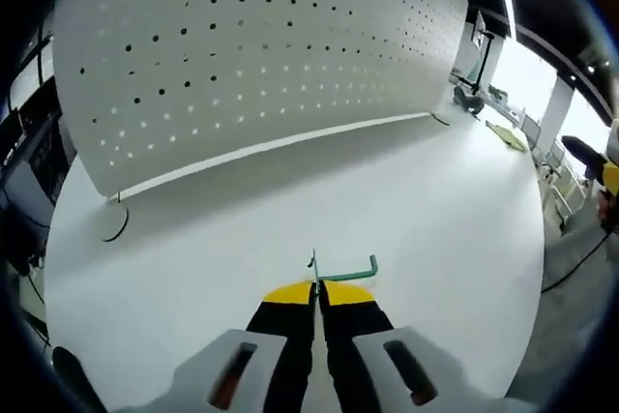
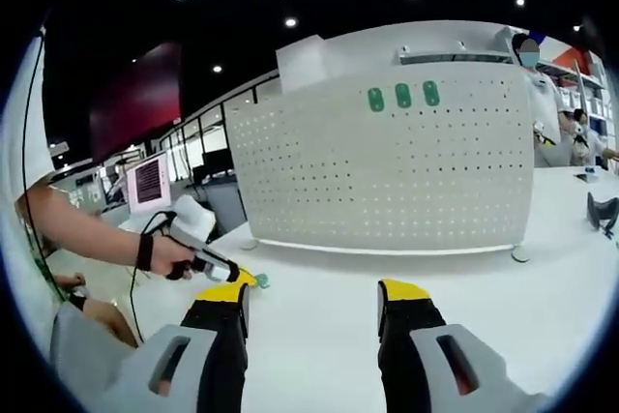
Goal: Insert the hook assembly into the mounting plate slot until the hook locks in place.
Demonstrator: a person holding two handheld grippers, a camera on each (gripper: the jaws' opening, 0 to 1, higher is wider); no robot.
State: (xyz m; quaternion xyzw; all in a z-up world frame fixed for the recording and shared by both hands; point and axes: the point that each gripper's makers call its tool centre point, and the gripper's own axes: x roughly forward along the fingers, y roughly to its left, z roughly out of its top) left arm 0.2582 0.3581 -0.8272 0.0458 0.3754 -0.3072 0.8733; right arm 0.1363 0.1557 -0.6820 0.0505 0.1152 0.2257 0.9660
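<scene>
A wide white tabletop (image 1: 455,200) carries an upright white perforated panel (image 1: 261,55) standing across its far side, resting on small feet; in the right gripper view the same panel (image 2: 387,166) faces the camera, with three green pieces (image 2: 402,96) fixed in a row near its top edge. In the left gripper view the left gripper (image 1: 316,294) reaches over the near part of the tabletop with its yellow-tipped jaws pressed together on the green hook (image 1: 345,273), whose thin stem sits pinched between the tips while its arm runs off to the right and turns up at the end, well short of the panel. In the right gripper view the right gripper (image 2: 314,299) hangs above the tabletop with its jaws spread wide and nothing between them. To its left, a person's hand (image 2: 172,256) grips the left gripper (image 2: 244,279), with a bit of green showing at its yellow tip.
</scene>
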